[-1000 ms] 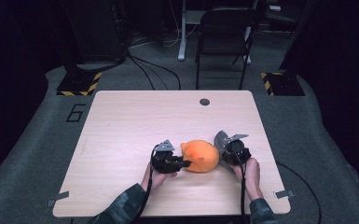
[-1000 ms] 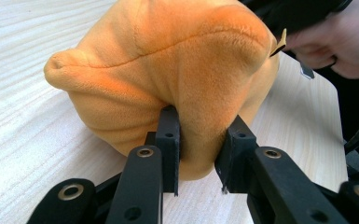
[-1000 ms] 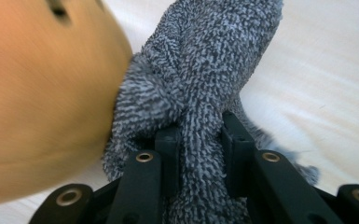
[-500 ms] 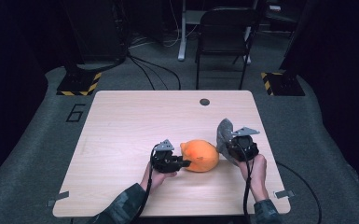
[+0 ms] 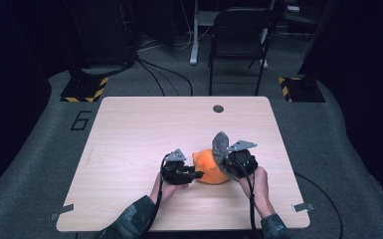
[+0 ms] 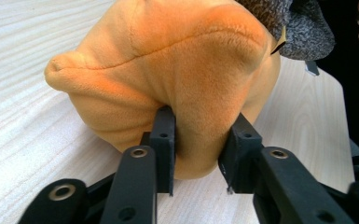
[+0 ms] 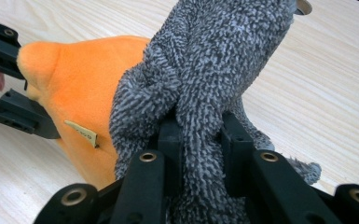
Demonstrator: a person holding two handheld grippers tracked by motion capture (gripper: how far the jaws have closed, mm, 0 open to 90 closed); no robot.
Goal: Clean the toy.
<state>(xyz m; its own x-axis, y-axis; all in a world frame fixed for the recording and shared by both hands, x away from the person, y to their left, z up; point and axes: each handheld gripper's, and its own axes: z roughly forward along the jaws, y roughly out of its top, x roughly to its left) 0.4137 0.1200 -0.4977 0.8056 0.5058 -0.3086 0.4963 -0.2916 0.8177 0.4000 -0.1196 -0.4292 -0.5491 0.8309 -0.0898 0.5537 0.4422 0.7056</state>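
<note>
On the near right part of the pale wooden desk, an orange plush toy lies between two hand-held grippers. The left gripper reaches in from the toy's left side; in the left gripper view its jaws press on a soft bulge of the orange plush, and they have just been opening a little with the plush between them. The right gripper sits at the toy's right and is raised; in the right gripper view its jaws are closed tight on a fold of grey fuzzy cloth, which stands up above the toy and drapes against it. A small tan label sticks out of the orange plush beside the grey cloth.

What could go wrong: the left jaws' hold looks shallow, taking only a pinch of soft filling, so if they loosen further the toy would probably slip free and be dragged or lifted along with the grey cloth as the right hand pulls. Whether the cloth is sewn to the toy I cannot tell; if it is, a hard pull could strain the seam.

There are no containers on the desk; a small dark round disc sits at its far edge, and a dark chair stands on the floor beyond
</note>
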